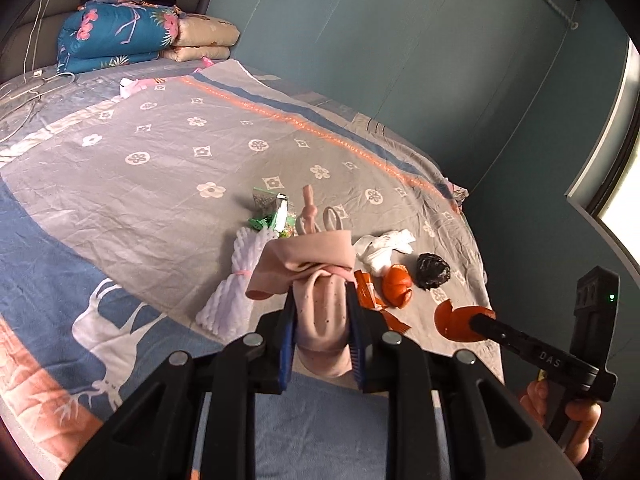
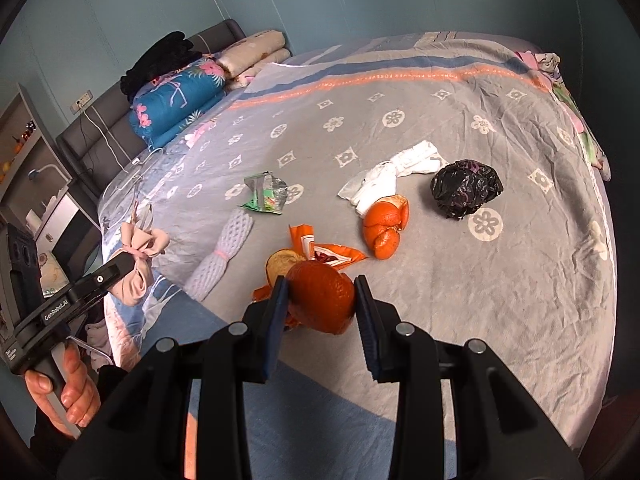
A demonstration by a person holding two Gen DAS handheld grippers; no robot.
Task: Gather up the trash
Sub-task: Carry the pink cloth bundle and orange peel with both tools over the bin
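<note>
In the left wrist view my left gripper (image 1: 320, 292) is shut on a pale pink cloth bundle (image 1: 312, 256), lifted above the bed. My right gripper (image 2: 320, 284) is shut on a piece of orange peel (image 2: 320, 304), also raised off the blanket. Lying on the grey flowered blanket (image 2: 440, 300) are another orange peel (image 2: 382, 224), an orange wrapper (image 2: 332, 254), a crumpled black plastic bag (image 2: 466, 188), white tissue (image 2: 384, 184), a green wrapper (image 2: 264, 194) and a white foam net (image 2: 224, 256). The right wrist view shows the left gripper (image 2: 124, 264) at far left, held by a hand.
Folded quilts (image 2: 176, 104) with black clothing on top are stacked at the headboard. White cables (image 1: 24, 92) lie near them. A teal wall (image 1: 400, 40) runs along the bed's far side. A shelf unit (image 2: 28, 152) stands beside the bed.
</note>
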